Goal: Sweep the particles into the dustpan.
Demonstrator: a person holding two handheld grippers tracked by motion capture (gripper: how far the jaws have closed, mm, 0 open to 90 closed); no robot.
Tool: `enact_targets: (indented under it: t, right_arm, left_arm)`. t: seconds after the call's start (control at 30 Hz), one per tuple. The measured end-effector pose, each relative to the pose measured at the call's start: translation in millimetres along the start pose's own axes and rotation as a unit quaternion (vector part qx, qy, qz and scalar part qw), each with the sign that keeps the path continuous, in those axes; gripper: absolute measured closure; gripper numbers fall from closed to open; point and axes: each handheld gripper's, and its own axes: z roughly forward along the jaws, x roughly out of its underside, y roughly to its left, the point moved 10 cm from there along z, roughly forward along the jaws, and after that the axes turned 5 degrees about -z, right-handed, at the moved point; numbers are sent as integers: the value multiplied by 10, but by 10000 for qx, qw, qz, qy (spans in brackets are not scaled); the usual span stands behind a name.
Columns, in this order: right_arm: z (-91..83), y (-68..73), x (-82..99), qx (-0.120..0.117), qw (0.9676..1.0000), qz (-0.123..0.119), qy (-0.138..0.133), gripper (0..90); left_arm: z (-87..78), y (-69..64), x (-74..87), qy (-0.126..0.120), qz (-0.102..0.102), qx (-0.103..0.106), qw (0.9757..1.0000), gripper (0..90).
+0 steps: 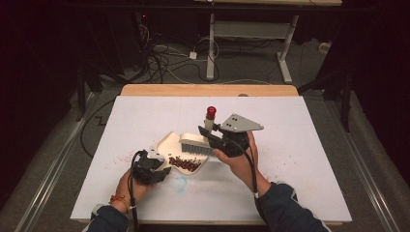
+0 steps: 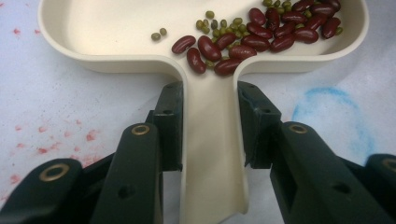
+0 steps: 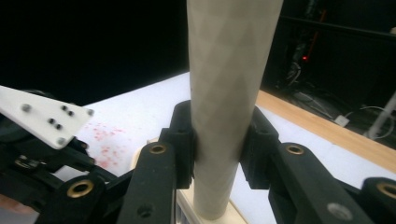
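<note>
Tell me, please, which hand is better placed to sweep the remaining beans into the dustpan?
Probably the right: its tool grips the brush above the dustpan, while the left tool clamps the pan's handle.

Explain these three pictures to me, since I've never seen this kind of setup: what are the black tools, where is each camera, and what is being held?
A person sits at a white table with a hand-held black two-jaw left gripper and right gripper. One camera looks down from above; two others ride on the grippers, looking along their jaws. The left gripper is shut on the handle of a cream plastic dustpan holding dark red kidney beans and small green beans. The right gripper is shut on the pale handle of a grey-bristled brush over the pan. Red specks and a blue smear mark the table.
</note>
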Motion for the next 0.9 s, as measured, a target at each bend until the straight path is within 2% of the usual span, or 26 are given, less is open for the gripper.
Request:
enact_targets:
  t: [0.03,0.2,0.23,0.27,0.4,0.5,0.57,0.6,0.63,0.7,0.73,0.77,0.83,0.9]
  right_arm:
    - [-15,-39,8,48,10000,-31,3,701]
    - [-26,-302,119,662,9975,-230,125,700]
    - [-26,-302,119,662,9975,-230,125,700]
    - [1,-380,198,805,9962,-236,230,700]
    - [72,-440,314,903,9950,-183,395,701]
    - [119,-413,338,939,9943,-302,402,700]
    - [131,-350,337,846,9949,-349,432,701]
    - [145,-249,336,600,9968,-274,462,700]
    - [149,-202,330,507,9970,-301,491,700]
    - [145,-159,313,426,9974,-299,493,701]
    - [129,-119,284,277,9983,-218,467,701]
    - [88,-41,207,-47,9994,-7,350,701]
    - [63,-20,171,-50,9995,-32,321,701]
    - [17,-12,109,97,9993,-259,270,701]
  left_arm:
    - [-2,2,2,0,1,-3,10000,633]
    - [-19,8,15,5,-3,-12,10000,633]
    - [-21,8,15,-7,-17,-11,10000,633]
    - [-24,9,18,1,-12,-9,10000,633]
    - [-30,14,16,23,19,-22,10000,633]
    - [-40,14,9,8,19,-14,10000,633]
    - [-42,18,12,19,31,-26,10000,633]
    - [-43,19,12,16,33,-25,10000,633]
    - [-43,20,12,16,31,-25,10000,633]
    - [-44,22,12,14,35,-30,10000,633]
    - [-46,25,15,21,49,-36,10000,633]
    - [-47,28,17,20,45,-40,10000,633]
    - [-45,28,17,2,13,-33,10000,633]
    - [-48,30,18,2,15,-34,10000,633]
